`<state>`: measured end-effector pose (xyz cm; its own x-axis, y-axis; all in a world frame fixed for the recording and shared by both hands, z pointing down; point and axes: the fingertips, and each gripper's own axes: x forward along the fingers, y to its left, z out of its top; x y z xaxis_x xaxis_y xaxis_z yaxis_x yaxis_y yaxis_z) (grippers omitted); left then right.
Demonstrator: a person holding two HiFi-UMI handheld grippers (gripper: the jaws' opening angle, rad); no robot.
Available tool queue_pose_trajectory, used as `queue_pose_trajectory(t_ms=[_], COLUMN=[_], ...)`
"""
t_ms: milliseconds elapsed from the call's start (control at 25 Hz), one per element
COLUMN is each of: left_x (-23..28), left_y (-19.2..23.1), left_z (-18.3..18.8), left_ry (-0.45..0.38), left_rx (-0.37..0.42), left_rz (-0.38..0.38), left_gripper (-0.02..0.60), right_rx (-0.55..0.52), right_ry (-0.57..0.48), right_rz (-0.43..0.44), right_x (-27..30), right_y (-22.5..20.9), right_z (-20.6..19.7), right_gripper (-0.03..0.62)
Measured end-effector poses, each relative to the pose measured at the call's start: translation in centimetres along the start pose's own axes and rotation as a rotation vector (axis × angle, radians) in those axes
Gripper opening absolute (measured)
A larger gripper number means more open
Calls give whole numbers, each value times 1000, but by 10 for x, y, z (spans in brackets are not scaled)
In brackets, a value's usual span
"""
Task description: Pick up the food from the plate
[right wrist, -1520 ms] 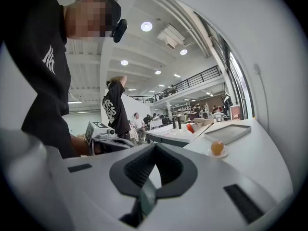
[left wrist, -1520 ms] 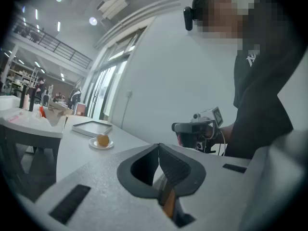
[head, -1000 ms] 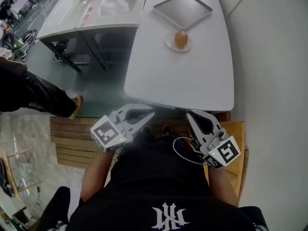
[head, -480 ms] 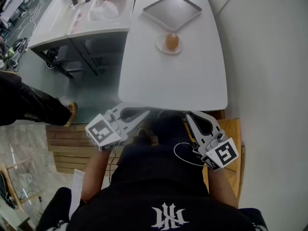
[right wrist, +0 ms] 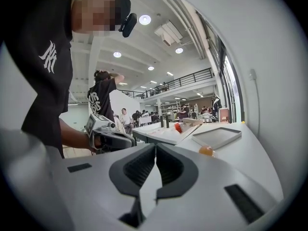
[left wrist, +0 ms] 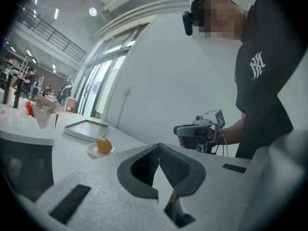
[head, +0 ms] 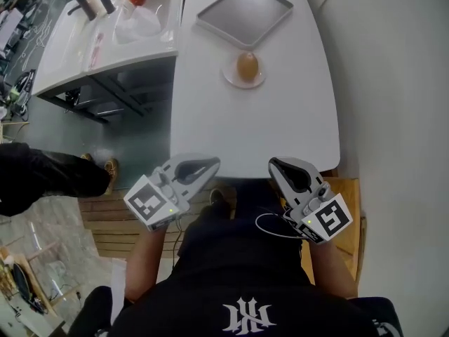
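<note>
A round brown piece of food [head: 246, 65] lies on a small white plate [head: 231, 80] at the far part of the white table [head: 280, 118]. It also shows in the left gripper view as an orange lump [left wrist: 103, 145], and small in the right gripper view [right wrist: 206, 150]. My left gripper [head: 215, 163] and right gripper [head: 272, 164] are held side by side at the table's near edge, well short of the plate. Both are shut with nothing in them: the left gripper's tips [left wrist: 159, 146] meet, and so do the right gripper's tips [right wrist: 155, 146].
A grey square tray [head: 245, 13] lies just beyond the plate. A second table [head: 77, 55] to the left carries bottles and a clear bag [head: 137, 23]. Another person's dark leg [head: 49, 177] stands at the left. A white wall [head: 393, 83] runs along the right.
Both grippers have risen slightly toward the table's near edge and stay shut. The head view has shifted, so the plate sits a little lower in frame.
</note>
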<state>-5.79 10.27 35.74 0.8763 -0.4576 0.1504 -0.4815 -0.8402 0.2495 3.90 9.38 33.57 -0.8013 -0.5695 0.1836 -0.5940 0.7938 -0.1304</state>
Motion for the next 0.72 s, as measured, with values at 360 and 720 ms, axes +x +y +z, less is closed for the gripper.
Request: queue_pose_trajectory(t_ms=[360, 720], left_x=[39, 83], left_y=[77, 146], left_z=[24, 31], left_ry=[71, 191], left_rx=[-40, -127], left_rz=[79, 143], left_gripper=[3, 3], right_rx=[20, 119], right_ry=[-10, 54], right_rz=[51, 119], right_x=[58, 104], right_y=[-70, -148], right_z=[22, 29], right_gripper=[5, 106])
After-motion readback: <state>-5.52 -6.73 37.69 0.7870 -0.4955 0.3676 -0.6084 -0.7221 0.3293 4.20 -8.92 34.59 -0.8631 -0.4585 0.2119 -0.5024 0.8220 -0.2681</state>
